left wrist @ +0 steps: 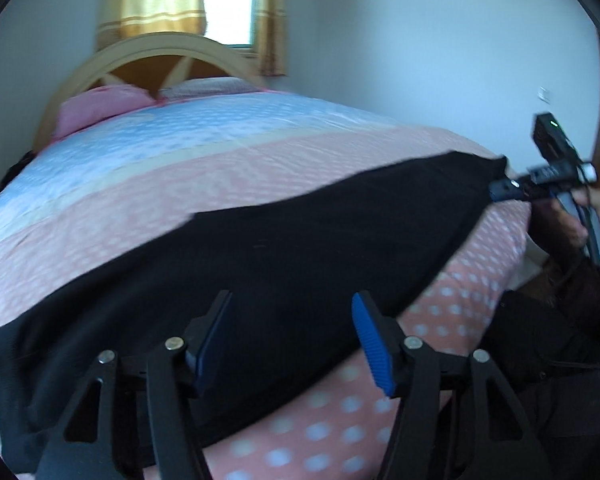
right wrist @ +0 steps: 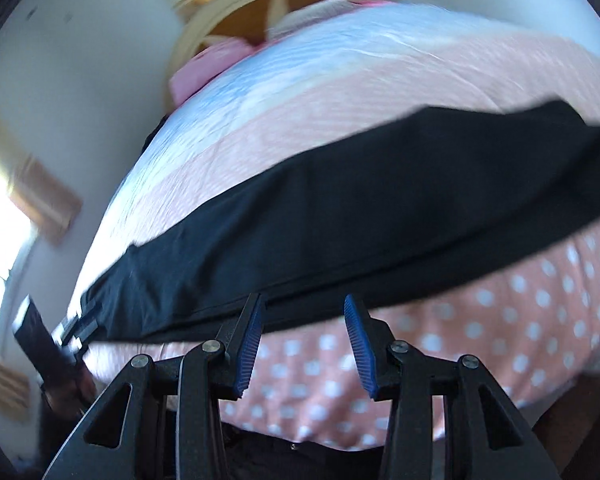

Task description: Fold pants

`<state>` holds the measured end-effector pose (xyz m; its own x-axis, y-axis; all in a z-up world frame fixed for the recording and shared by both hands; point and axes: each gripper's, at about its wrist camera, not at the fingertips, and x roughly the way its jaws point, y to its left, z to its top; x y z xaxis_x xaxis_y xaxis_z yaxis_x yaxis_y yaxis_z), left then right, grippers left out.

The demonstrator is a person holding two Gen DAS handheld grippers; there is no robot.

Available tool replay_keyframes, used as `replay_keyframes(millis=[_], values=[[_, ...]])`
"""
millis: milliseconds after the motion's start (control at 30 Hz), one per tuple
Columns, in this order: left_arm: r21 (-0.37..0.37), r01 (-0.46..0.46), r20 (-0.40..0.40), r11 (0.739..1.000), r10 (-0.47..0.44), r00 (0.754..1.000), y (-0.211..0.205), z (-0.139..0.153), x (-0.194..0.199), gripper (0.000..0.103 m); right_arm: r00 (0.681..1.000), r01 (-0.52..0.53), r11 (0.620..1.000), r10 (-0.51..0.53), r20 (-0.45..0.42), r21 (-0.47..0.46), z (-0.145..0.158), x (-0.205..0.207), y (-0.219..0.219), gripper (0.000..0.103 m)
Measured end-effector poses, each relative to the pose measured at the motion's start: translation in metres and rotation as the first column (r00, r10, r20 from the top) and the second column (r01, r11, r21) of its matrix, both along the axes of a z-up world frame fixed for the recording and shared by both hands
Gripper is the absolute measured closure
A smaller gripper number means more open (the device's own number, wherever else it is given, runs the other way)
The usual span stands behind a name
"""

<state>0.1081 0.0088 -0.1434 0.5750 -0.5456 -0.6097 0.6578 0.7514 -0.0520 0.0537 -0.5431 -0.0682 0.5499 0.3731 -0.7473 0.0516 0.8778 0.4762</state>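
Both hand-held grippers, left (left wrist: 292,344) and right (right wrist: 302,346), hover level with jaws apart over black pants (left wrist: 260,248) on the bed (left wrist: 180,152).

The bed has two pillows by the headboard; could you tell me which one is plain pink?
The left pillow, nearest the bed's left edge, is plain pink; the right pillow beside it is paler and finely patterned.

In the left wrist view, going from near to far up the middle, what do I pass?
Left gripper → black pants → pink band of the bedspread → blue band → pillows → headboard → curtained window.
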Motion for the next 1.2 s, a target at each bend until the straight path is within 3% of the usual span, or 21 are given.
replay_keyframes(millis=[100,367,467,533,600,667,767,833,1000,1200], values=[[0.01,0.045,-0.001,0.999,-0.045,0.999,-0.012,0.0,0.0,0.04,0.999,0.05,0.997,-0.049,-0.018,0.052,-0.006,0.004,-0.012,0.059],[0.069,0.125,-0.022,0.99,-0.123,0.992,-0.034,-0.011,-0.006,0.04,0.997,0.067,0.989,-0.062,-0.037,0.129,-0.018,0.012,-0.007,0.064],[0.096,0.127,-0.019,0.987,-0.126,0.992,-0.037,-0.014,-0.006,0.04,0.996,0.092,0.986,-0.088,-0.033,0.141,-0.021,0.015,-0.01,0.074],[0.08,0.12,-0.032,0.99,-0.118,0.993,-0.036,-0.013,-0.002,0.045,0.994,0.104,0.984,-0.1,-0.032,0.148,-0.022,0.018,-0.01,0.077],[0.069,0.122,-0.045,0.99,-0.119,0.992,-0.035,-0.011,0.001,0.053,0.994,0.107,0.985,-0.104,-0.025,0.135,-0.023,0.019,-0.009,0.091],[0.067,0.13,-0.051,0.989,-0.127,0.991,-0.035,-0.009,0.001,0.064,0.994,0.107,0.986,-0.106,-0.015,0.13,-0.023,0.02,-0.009,0.098],[0.067,0.156,-0.065,0.985,-0.152,0.986,-0.036,-0.009,0.0,0.091,0.996,0.088,0.99,-0.091,0.024,0.107,-0.012,0.016,-0.005,0.1],[0.066,0.165,-0.068,0.984,-0.161,0.985,-0.036,-0.007,-0.001,0.096,0.995,0.071,0.993,-0.077,0.065,0.098,0.001,0.011,-0.003,0.1],[0.009,0.162,-0.076,0.987,-0.161,0.984,-0.02,0.003,0.0,0.098,0.992,0.052,0.994,-0.062,0.11,0.092,0.018,-0.005,-0.002,0.101],[0.015,0.158,-0.108,0.987,-0.156,0.982,-0.016,-0.004,0.005,0.098,0.997,0.069,0.993,-0.071,0.023,0.096,-0.012,-0.008,-0.012,0.101]])
